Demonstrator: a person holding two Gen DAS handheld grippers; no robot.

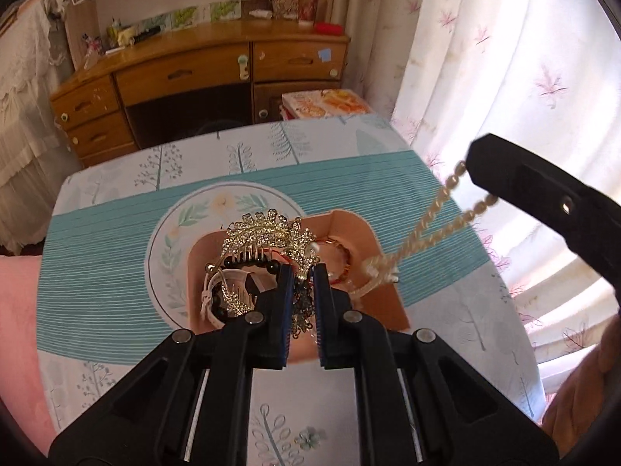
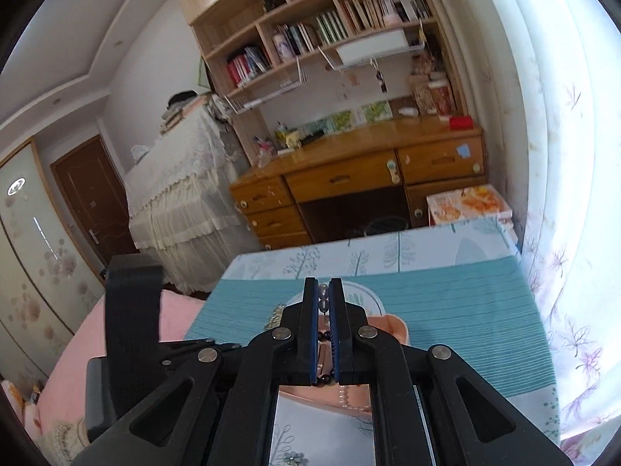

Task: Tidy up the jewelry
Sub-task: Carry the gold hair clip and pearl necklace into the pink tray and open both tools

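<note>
Untangling is the step: right gripper (image 1: 471, 173) fingers clamp the pearl chain (image 1: 434, 221), left gripper (image 1: 302, 303) fingers pinch a dark beaded strand (image 1: 302, 305) above the pink tray (image 1: 372, 233) on the counter (image 1: 116, 225); next, pull apart gently.

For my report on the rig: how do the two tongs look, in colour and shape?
Both the left tongs and the right tongs are black plastic, with angular linkage arms joined by round silver pins. Their straight fingers carry blue ribbed pads. No cables or markings show.
</note>
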